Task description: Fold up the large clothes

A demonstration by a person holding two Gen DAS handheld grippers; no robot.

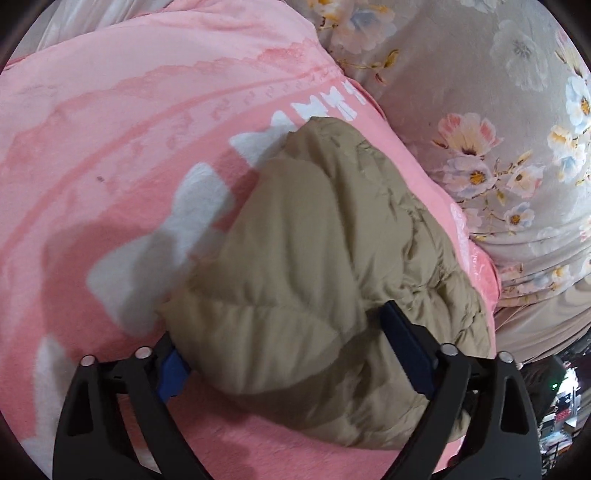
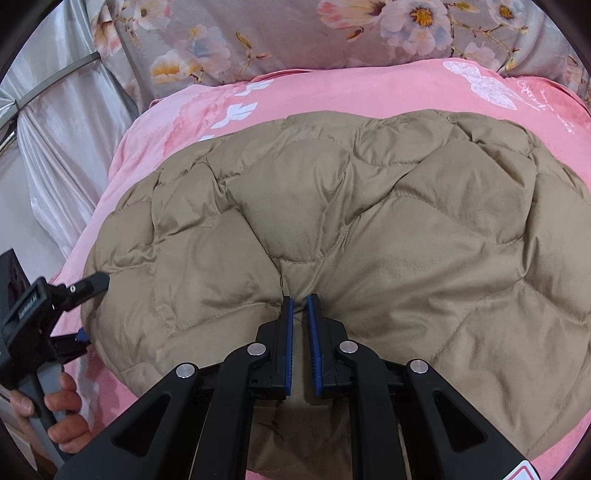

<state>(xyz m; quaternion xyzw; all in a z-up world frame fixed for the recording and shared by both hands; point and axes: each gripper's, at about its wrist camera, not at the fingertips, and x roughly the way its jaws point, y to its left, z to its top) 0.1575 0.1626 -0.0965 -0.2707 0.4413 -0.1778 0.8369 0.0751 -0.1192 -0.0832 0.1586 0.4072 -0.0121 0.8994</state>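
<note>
Tan quilted jacket (image 2: pixel 332 229) is spread on the pink blanket (image 2: pixel 369 92). Its near edge is pinched by the right gripper (image 2: pixel 300 301); its end is straddled, unpressed, by the left gripper's (image 1: pixel 280 332) wide-spread jaws.

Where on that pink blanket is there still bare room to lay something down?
A wide bare stretch of pink blanket lies left of the tan puffy jacket in the left wrist view, and a narrower strip runs between the jacket and the floral bedding. The middle is crowded by the jacket, with both grippers at its near edge.
</note>
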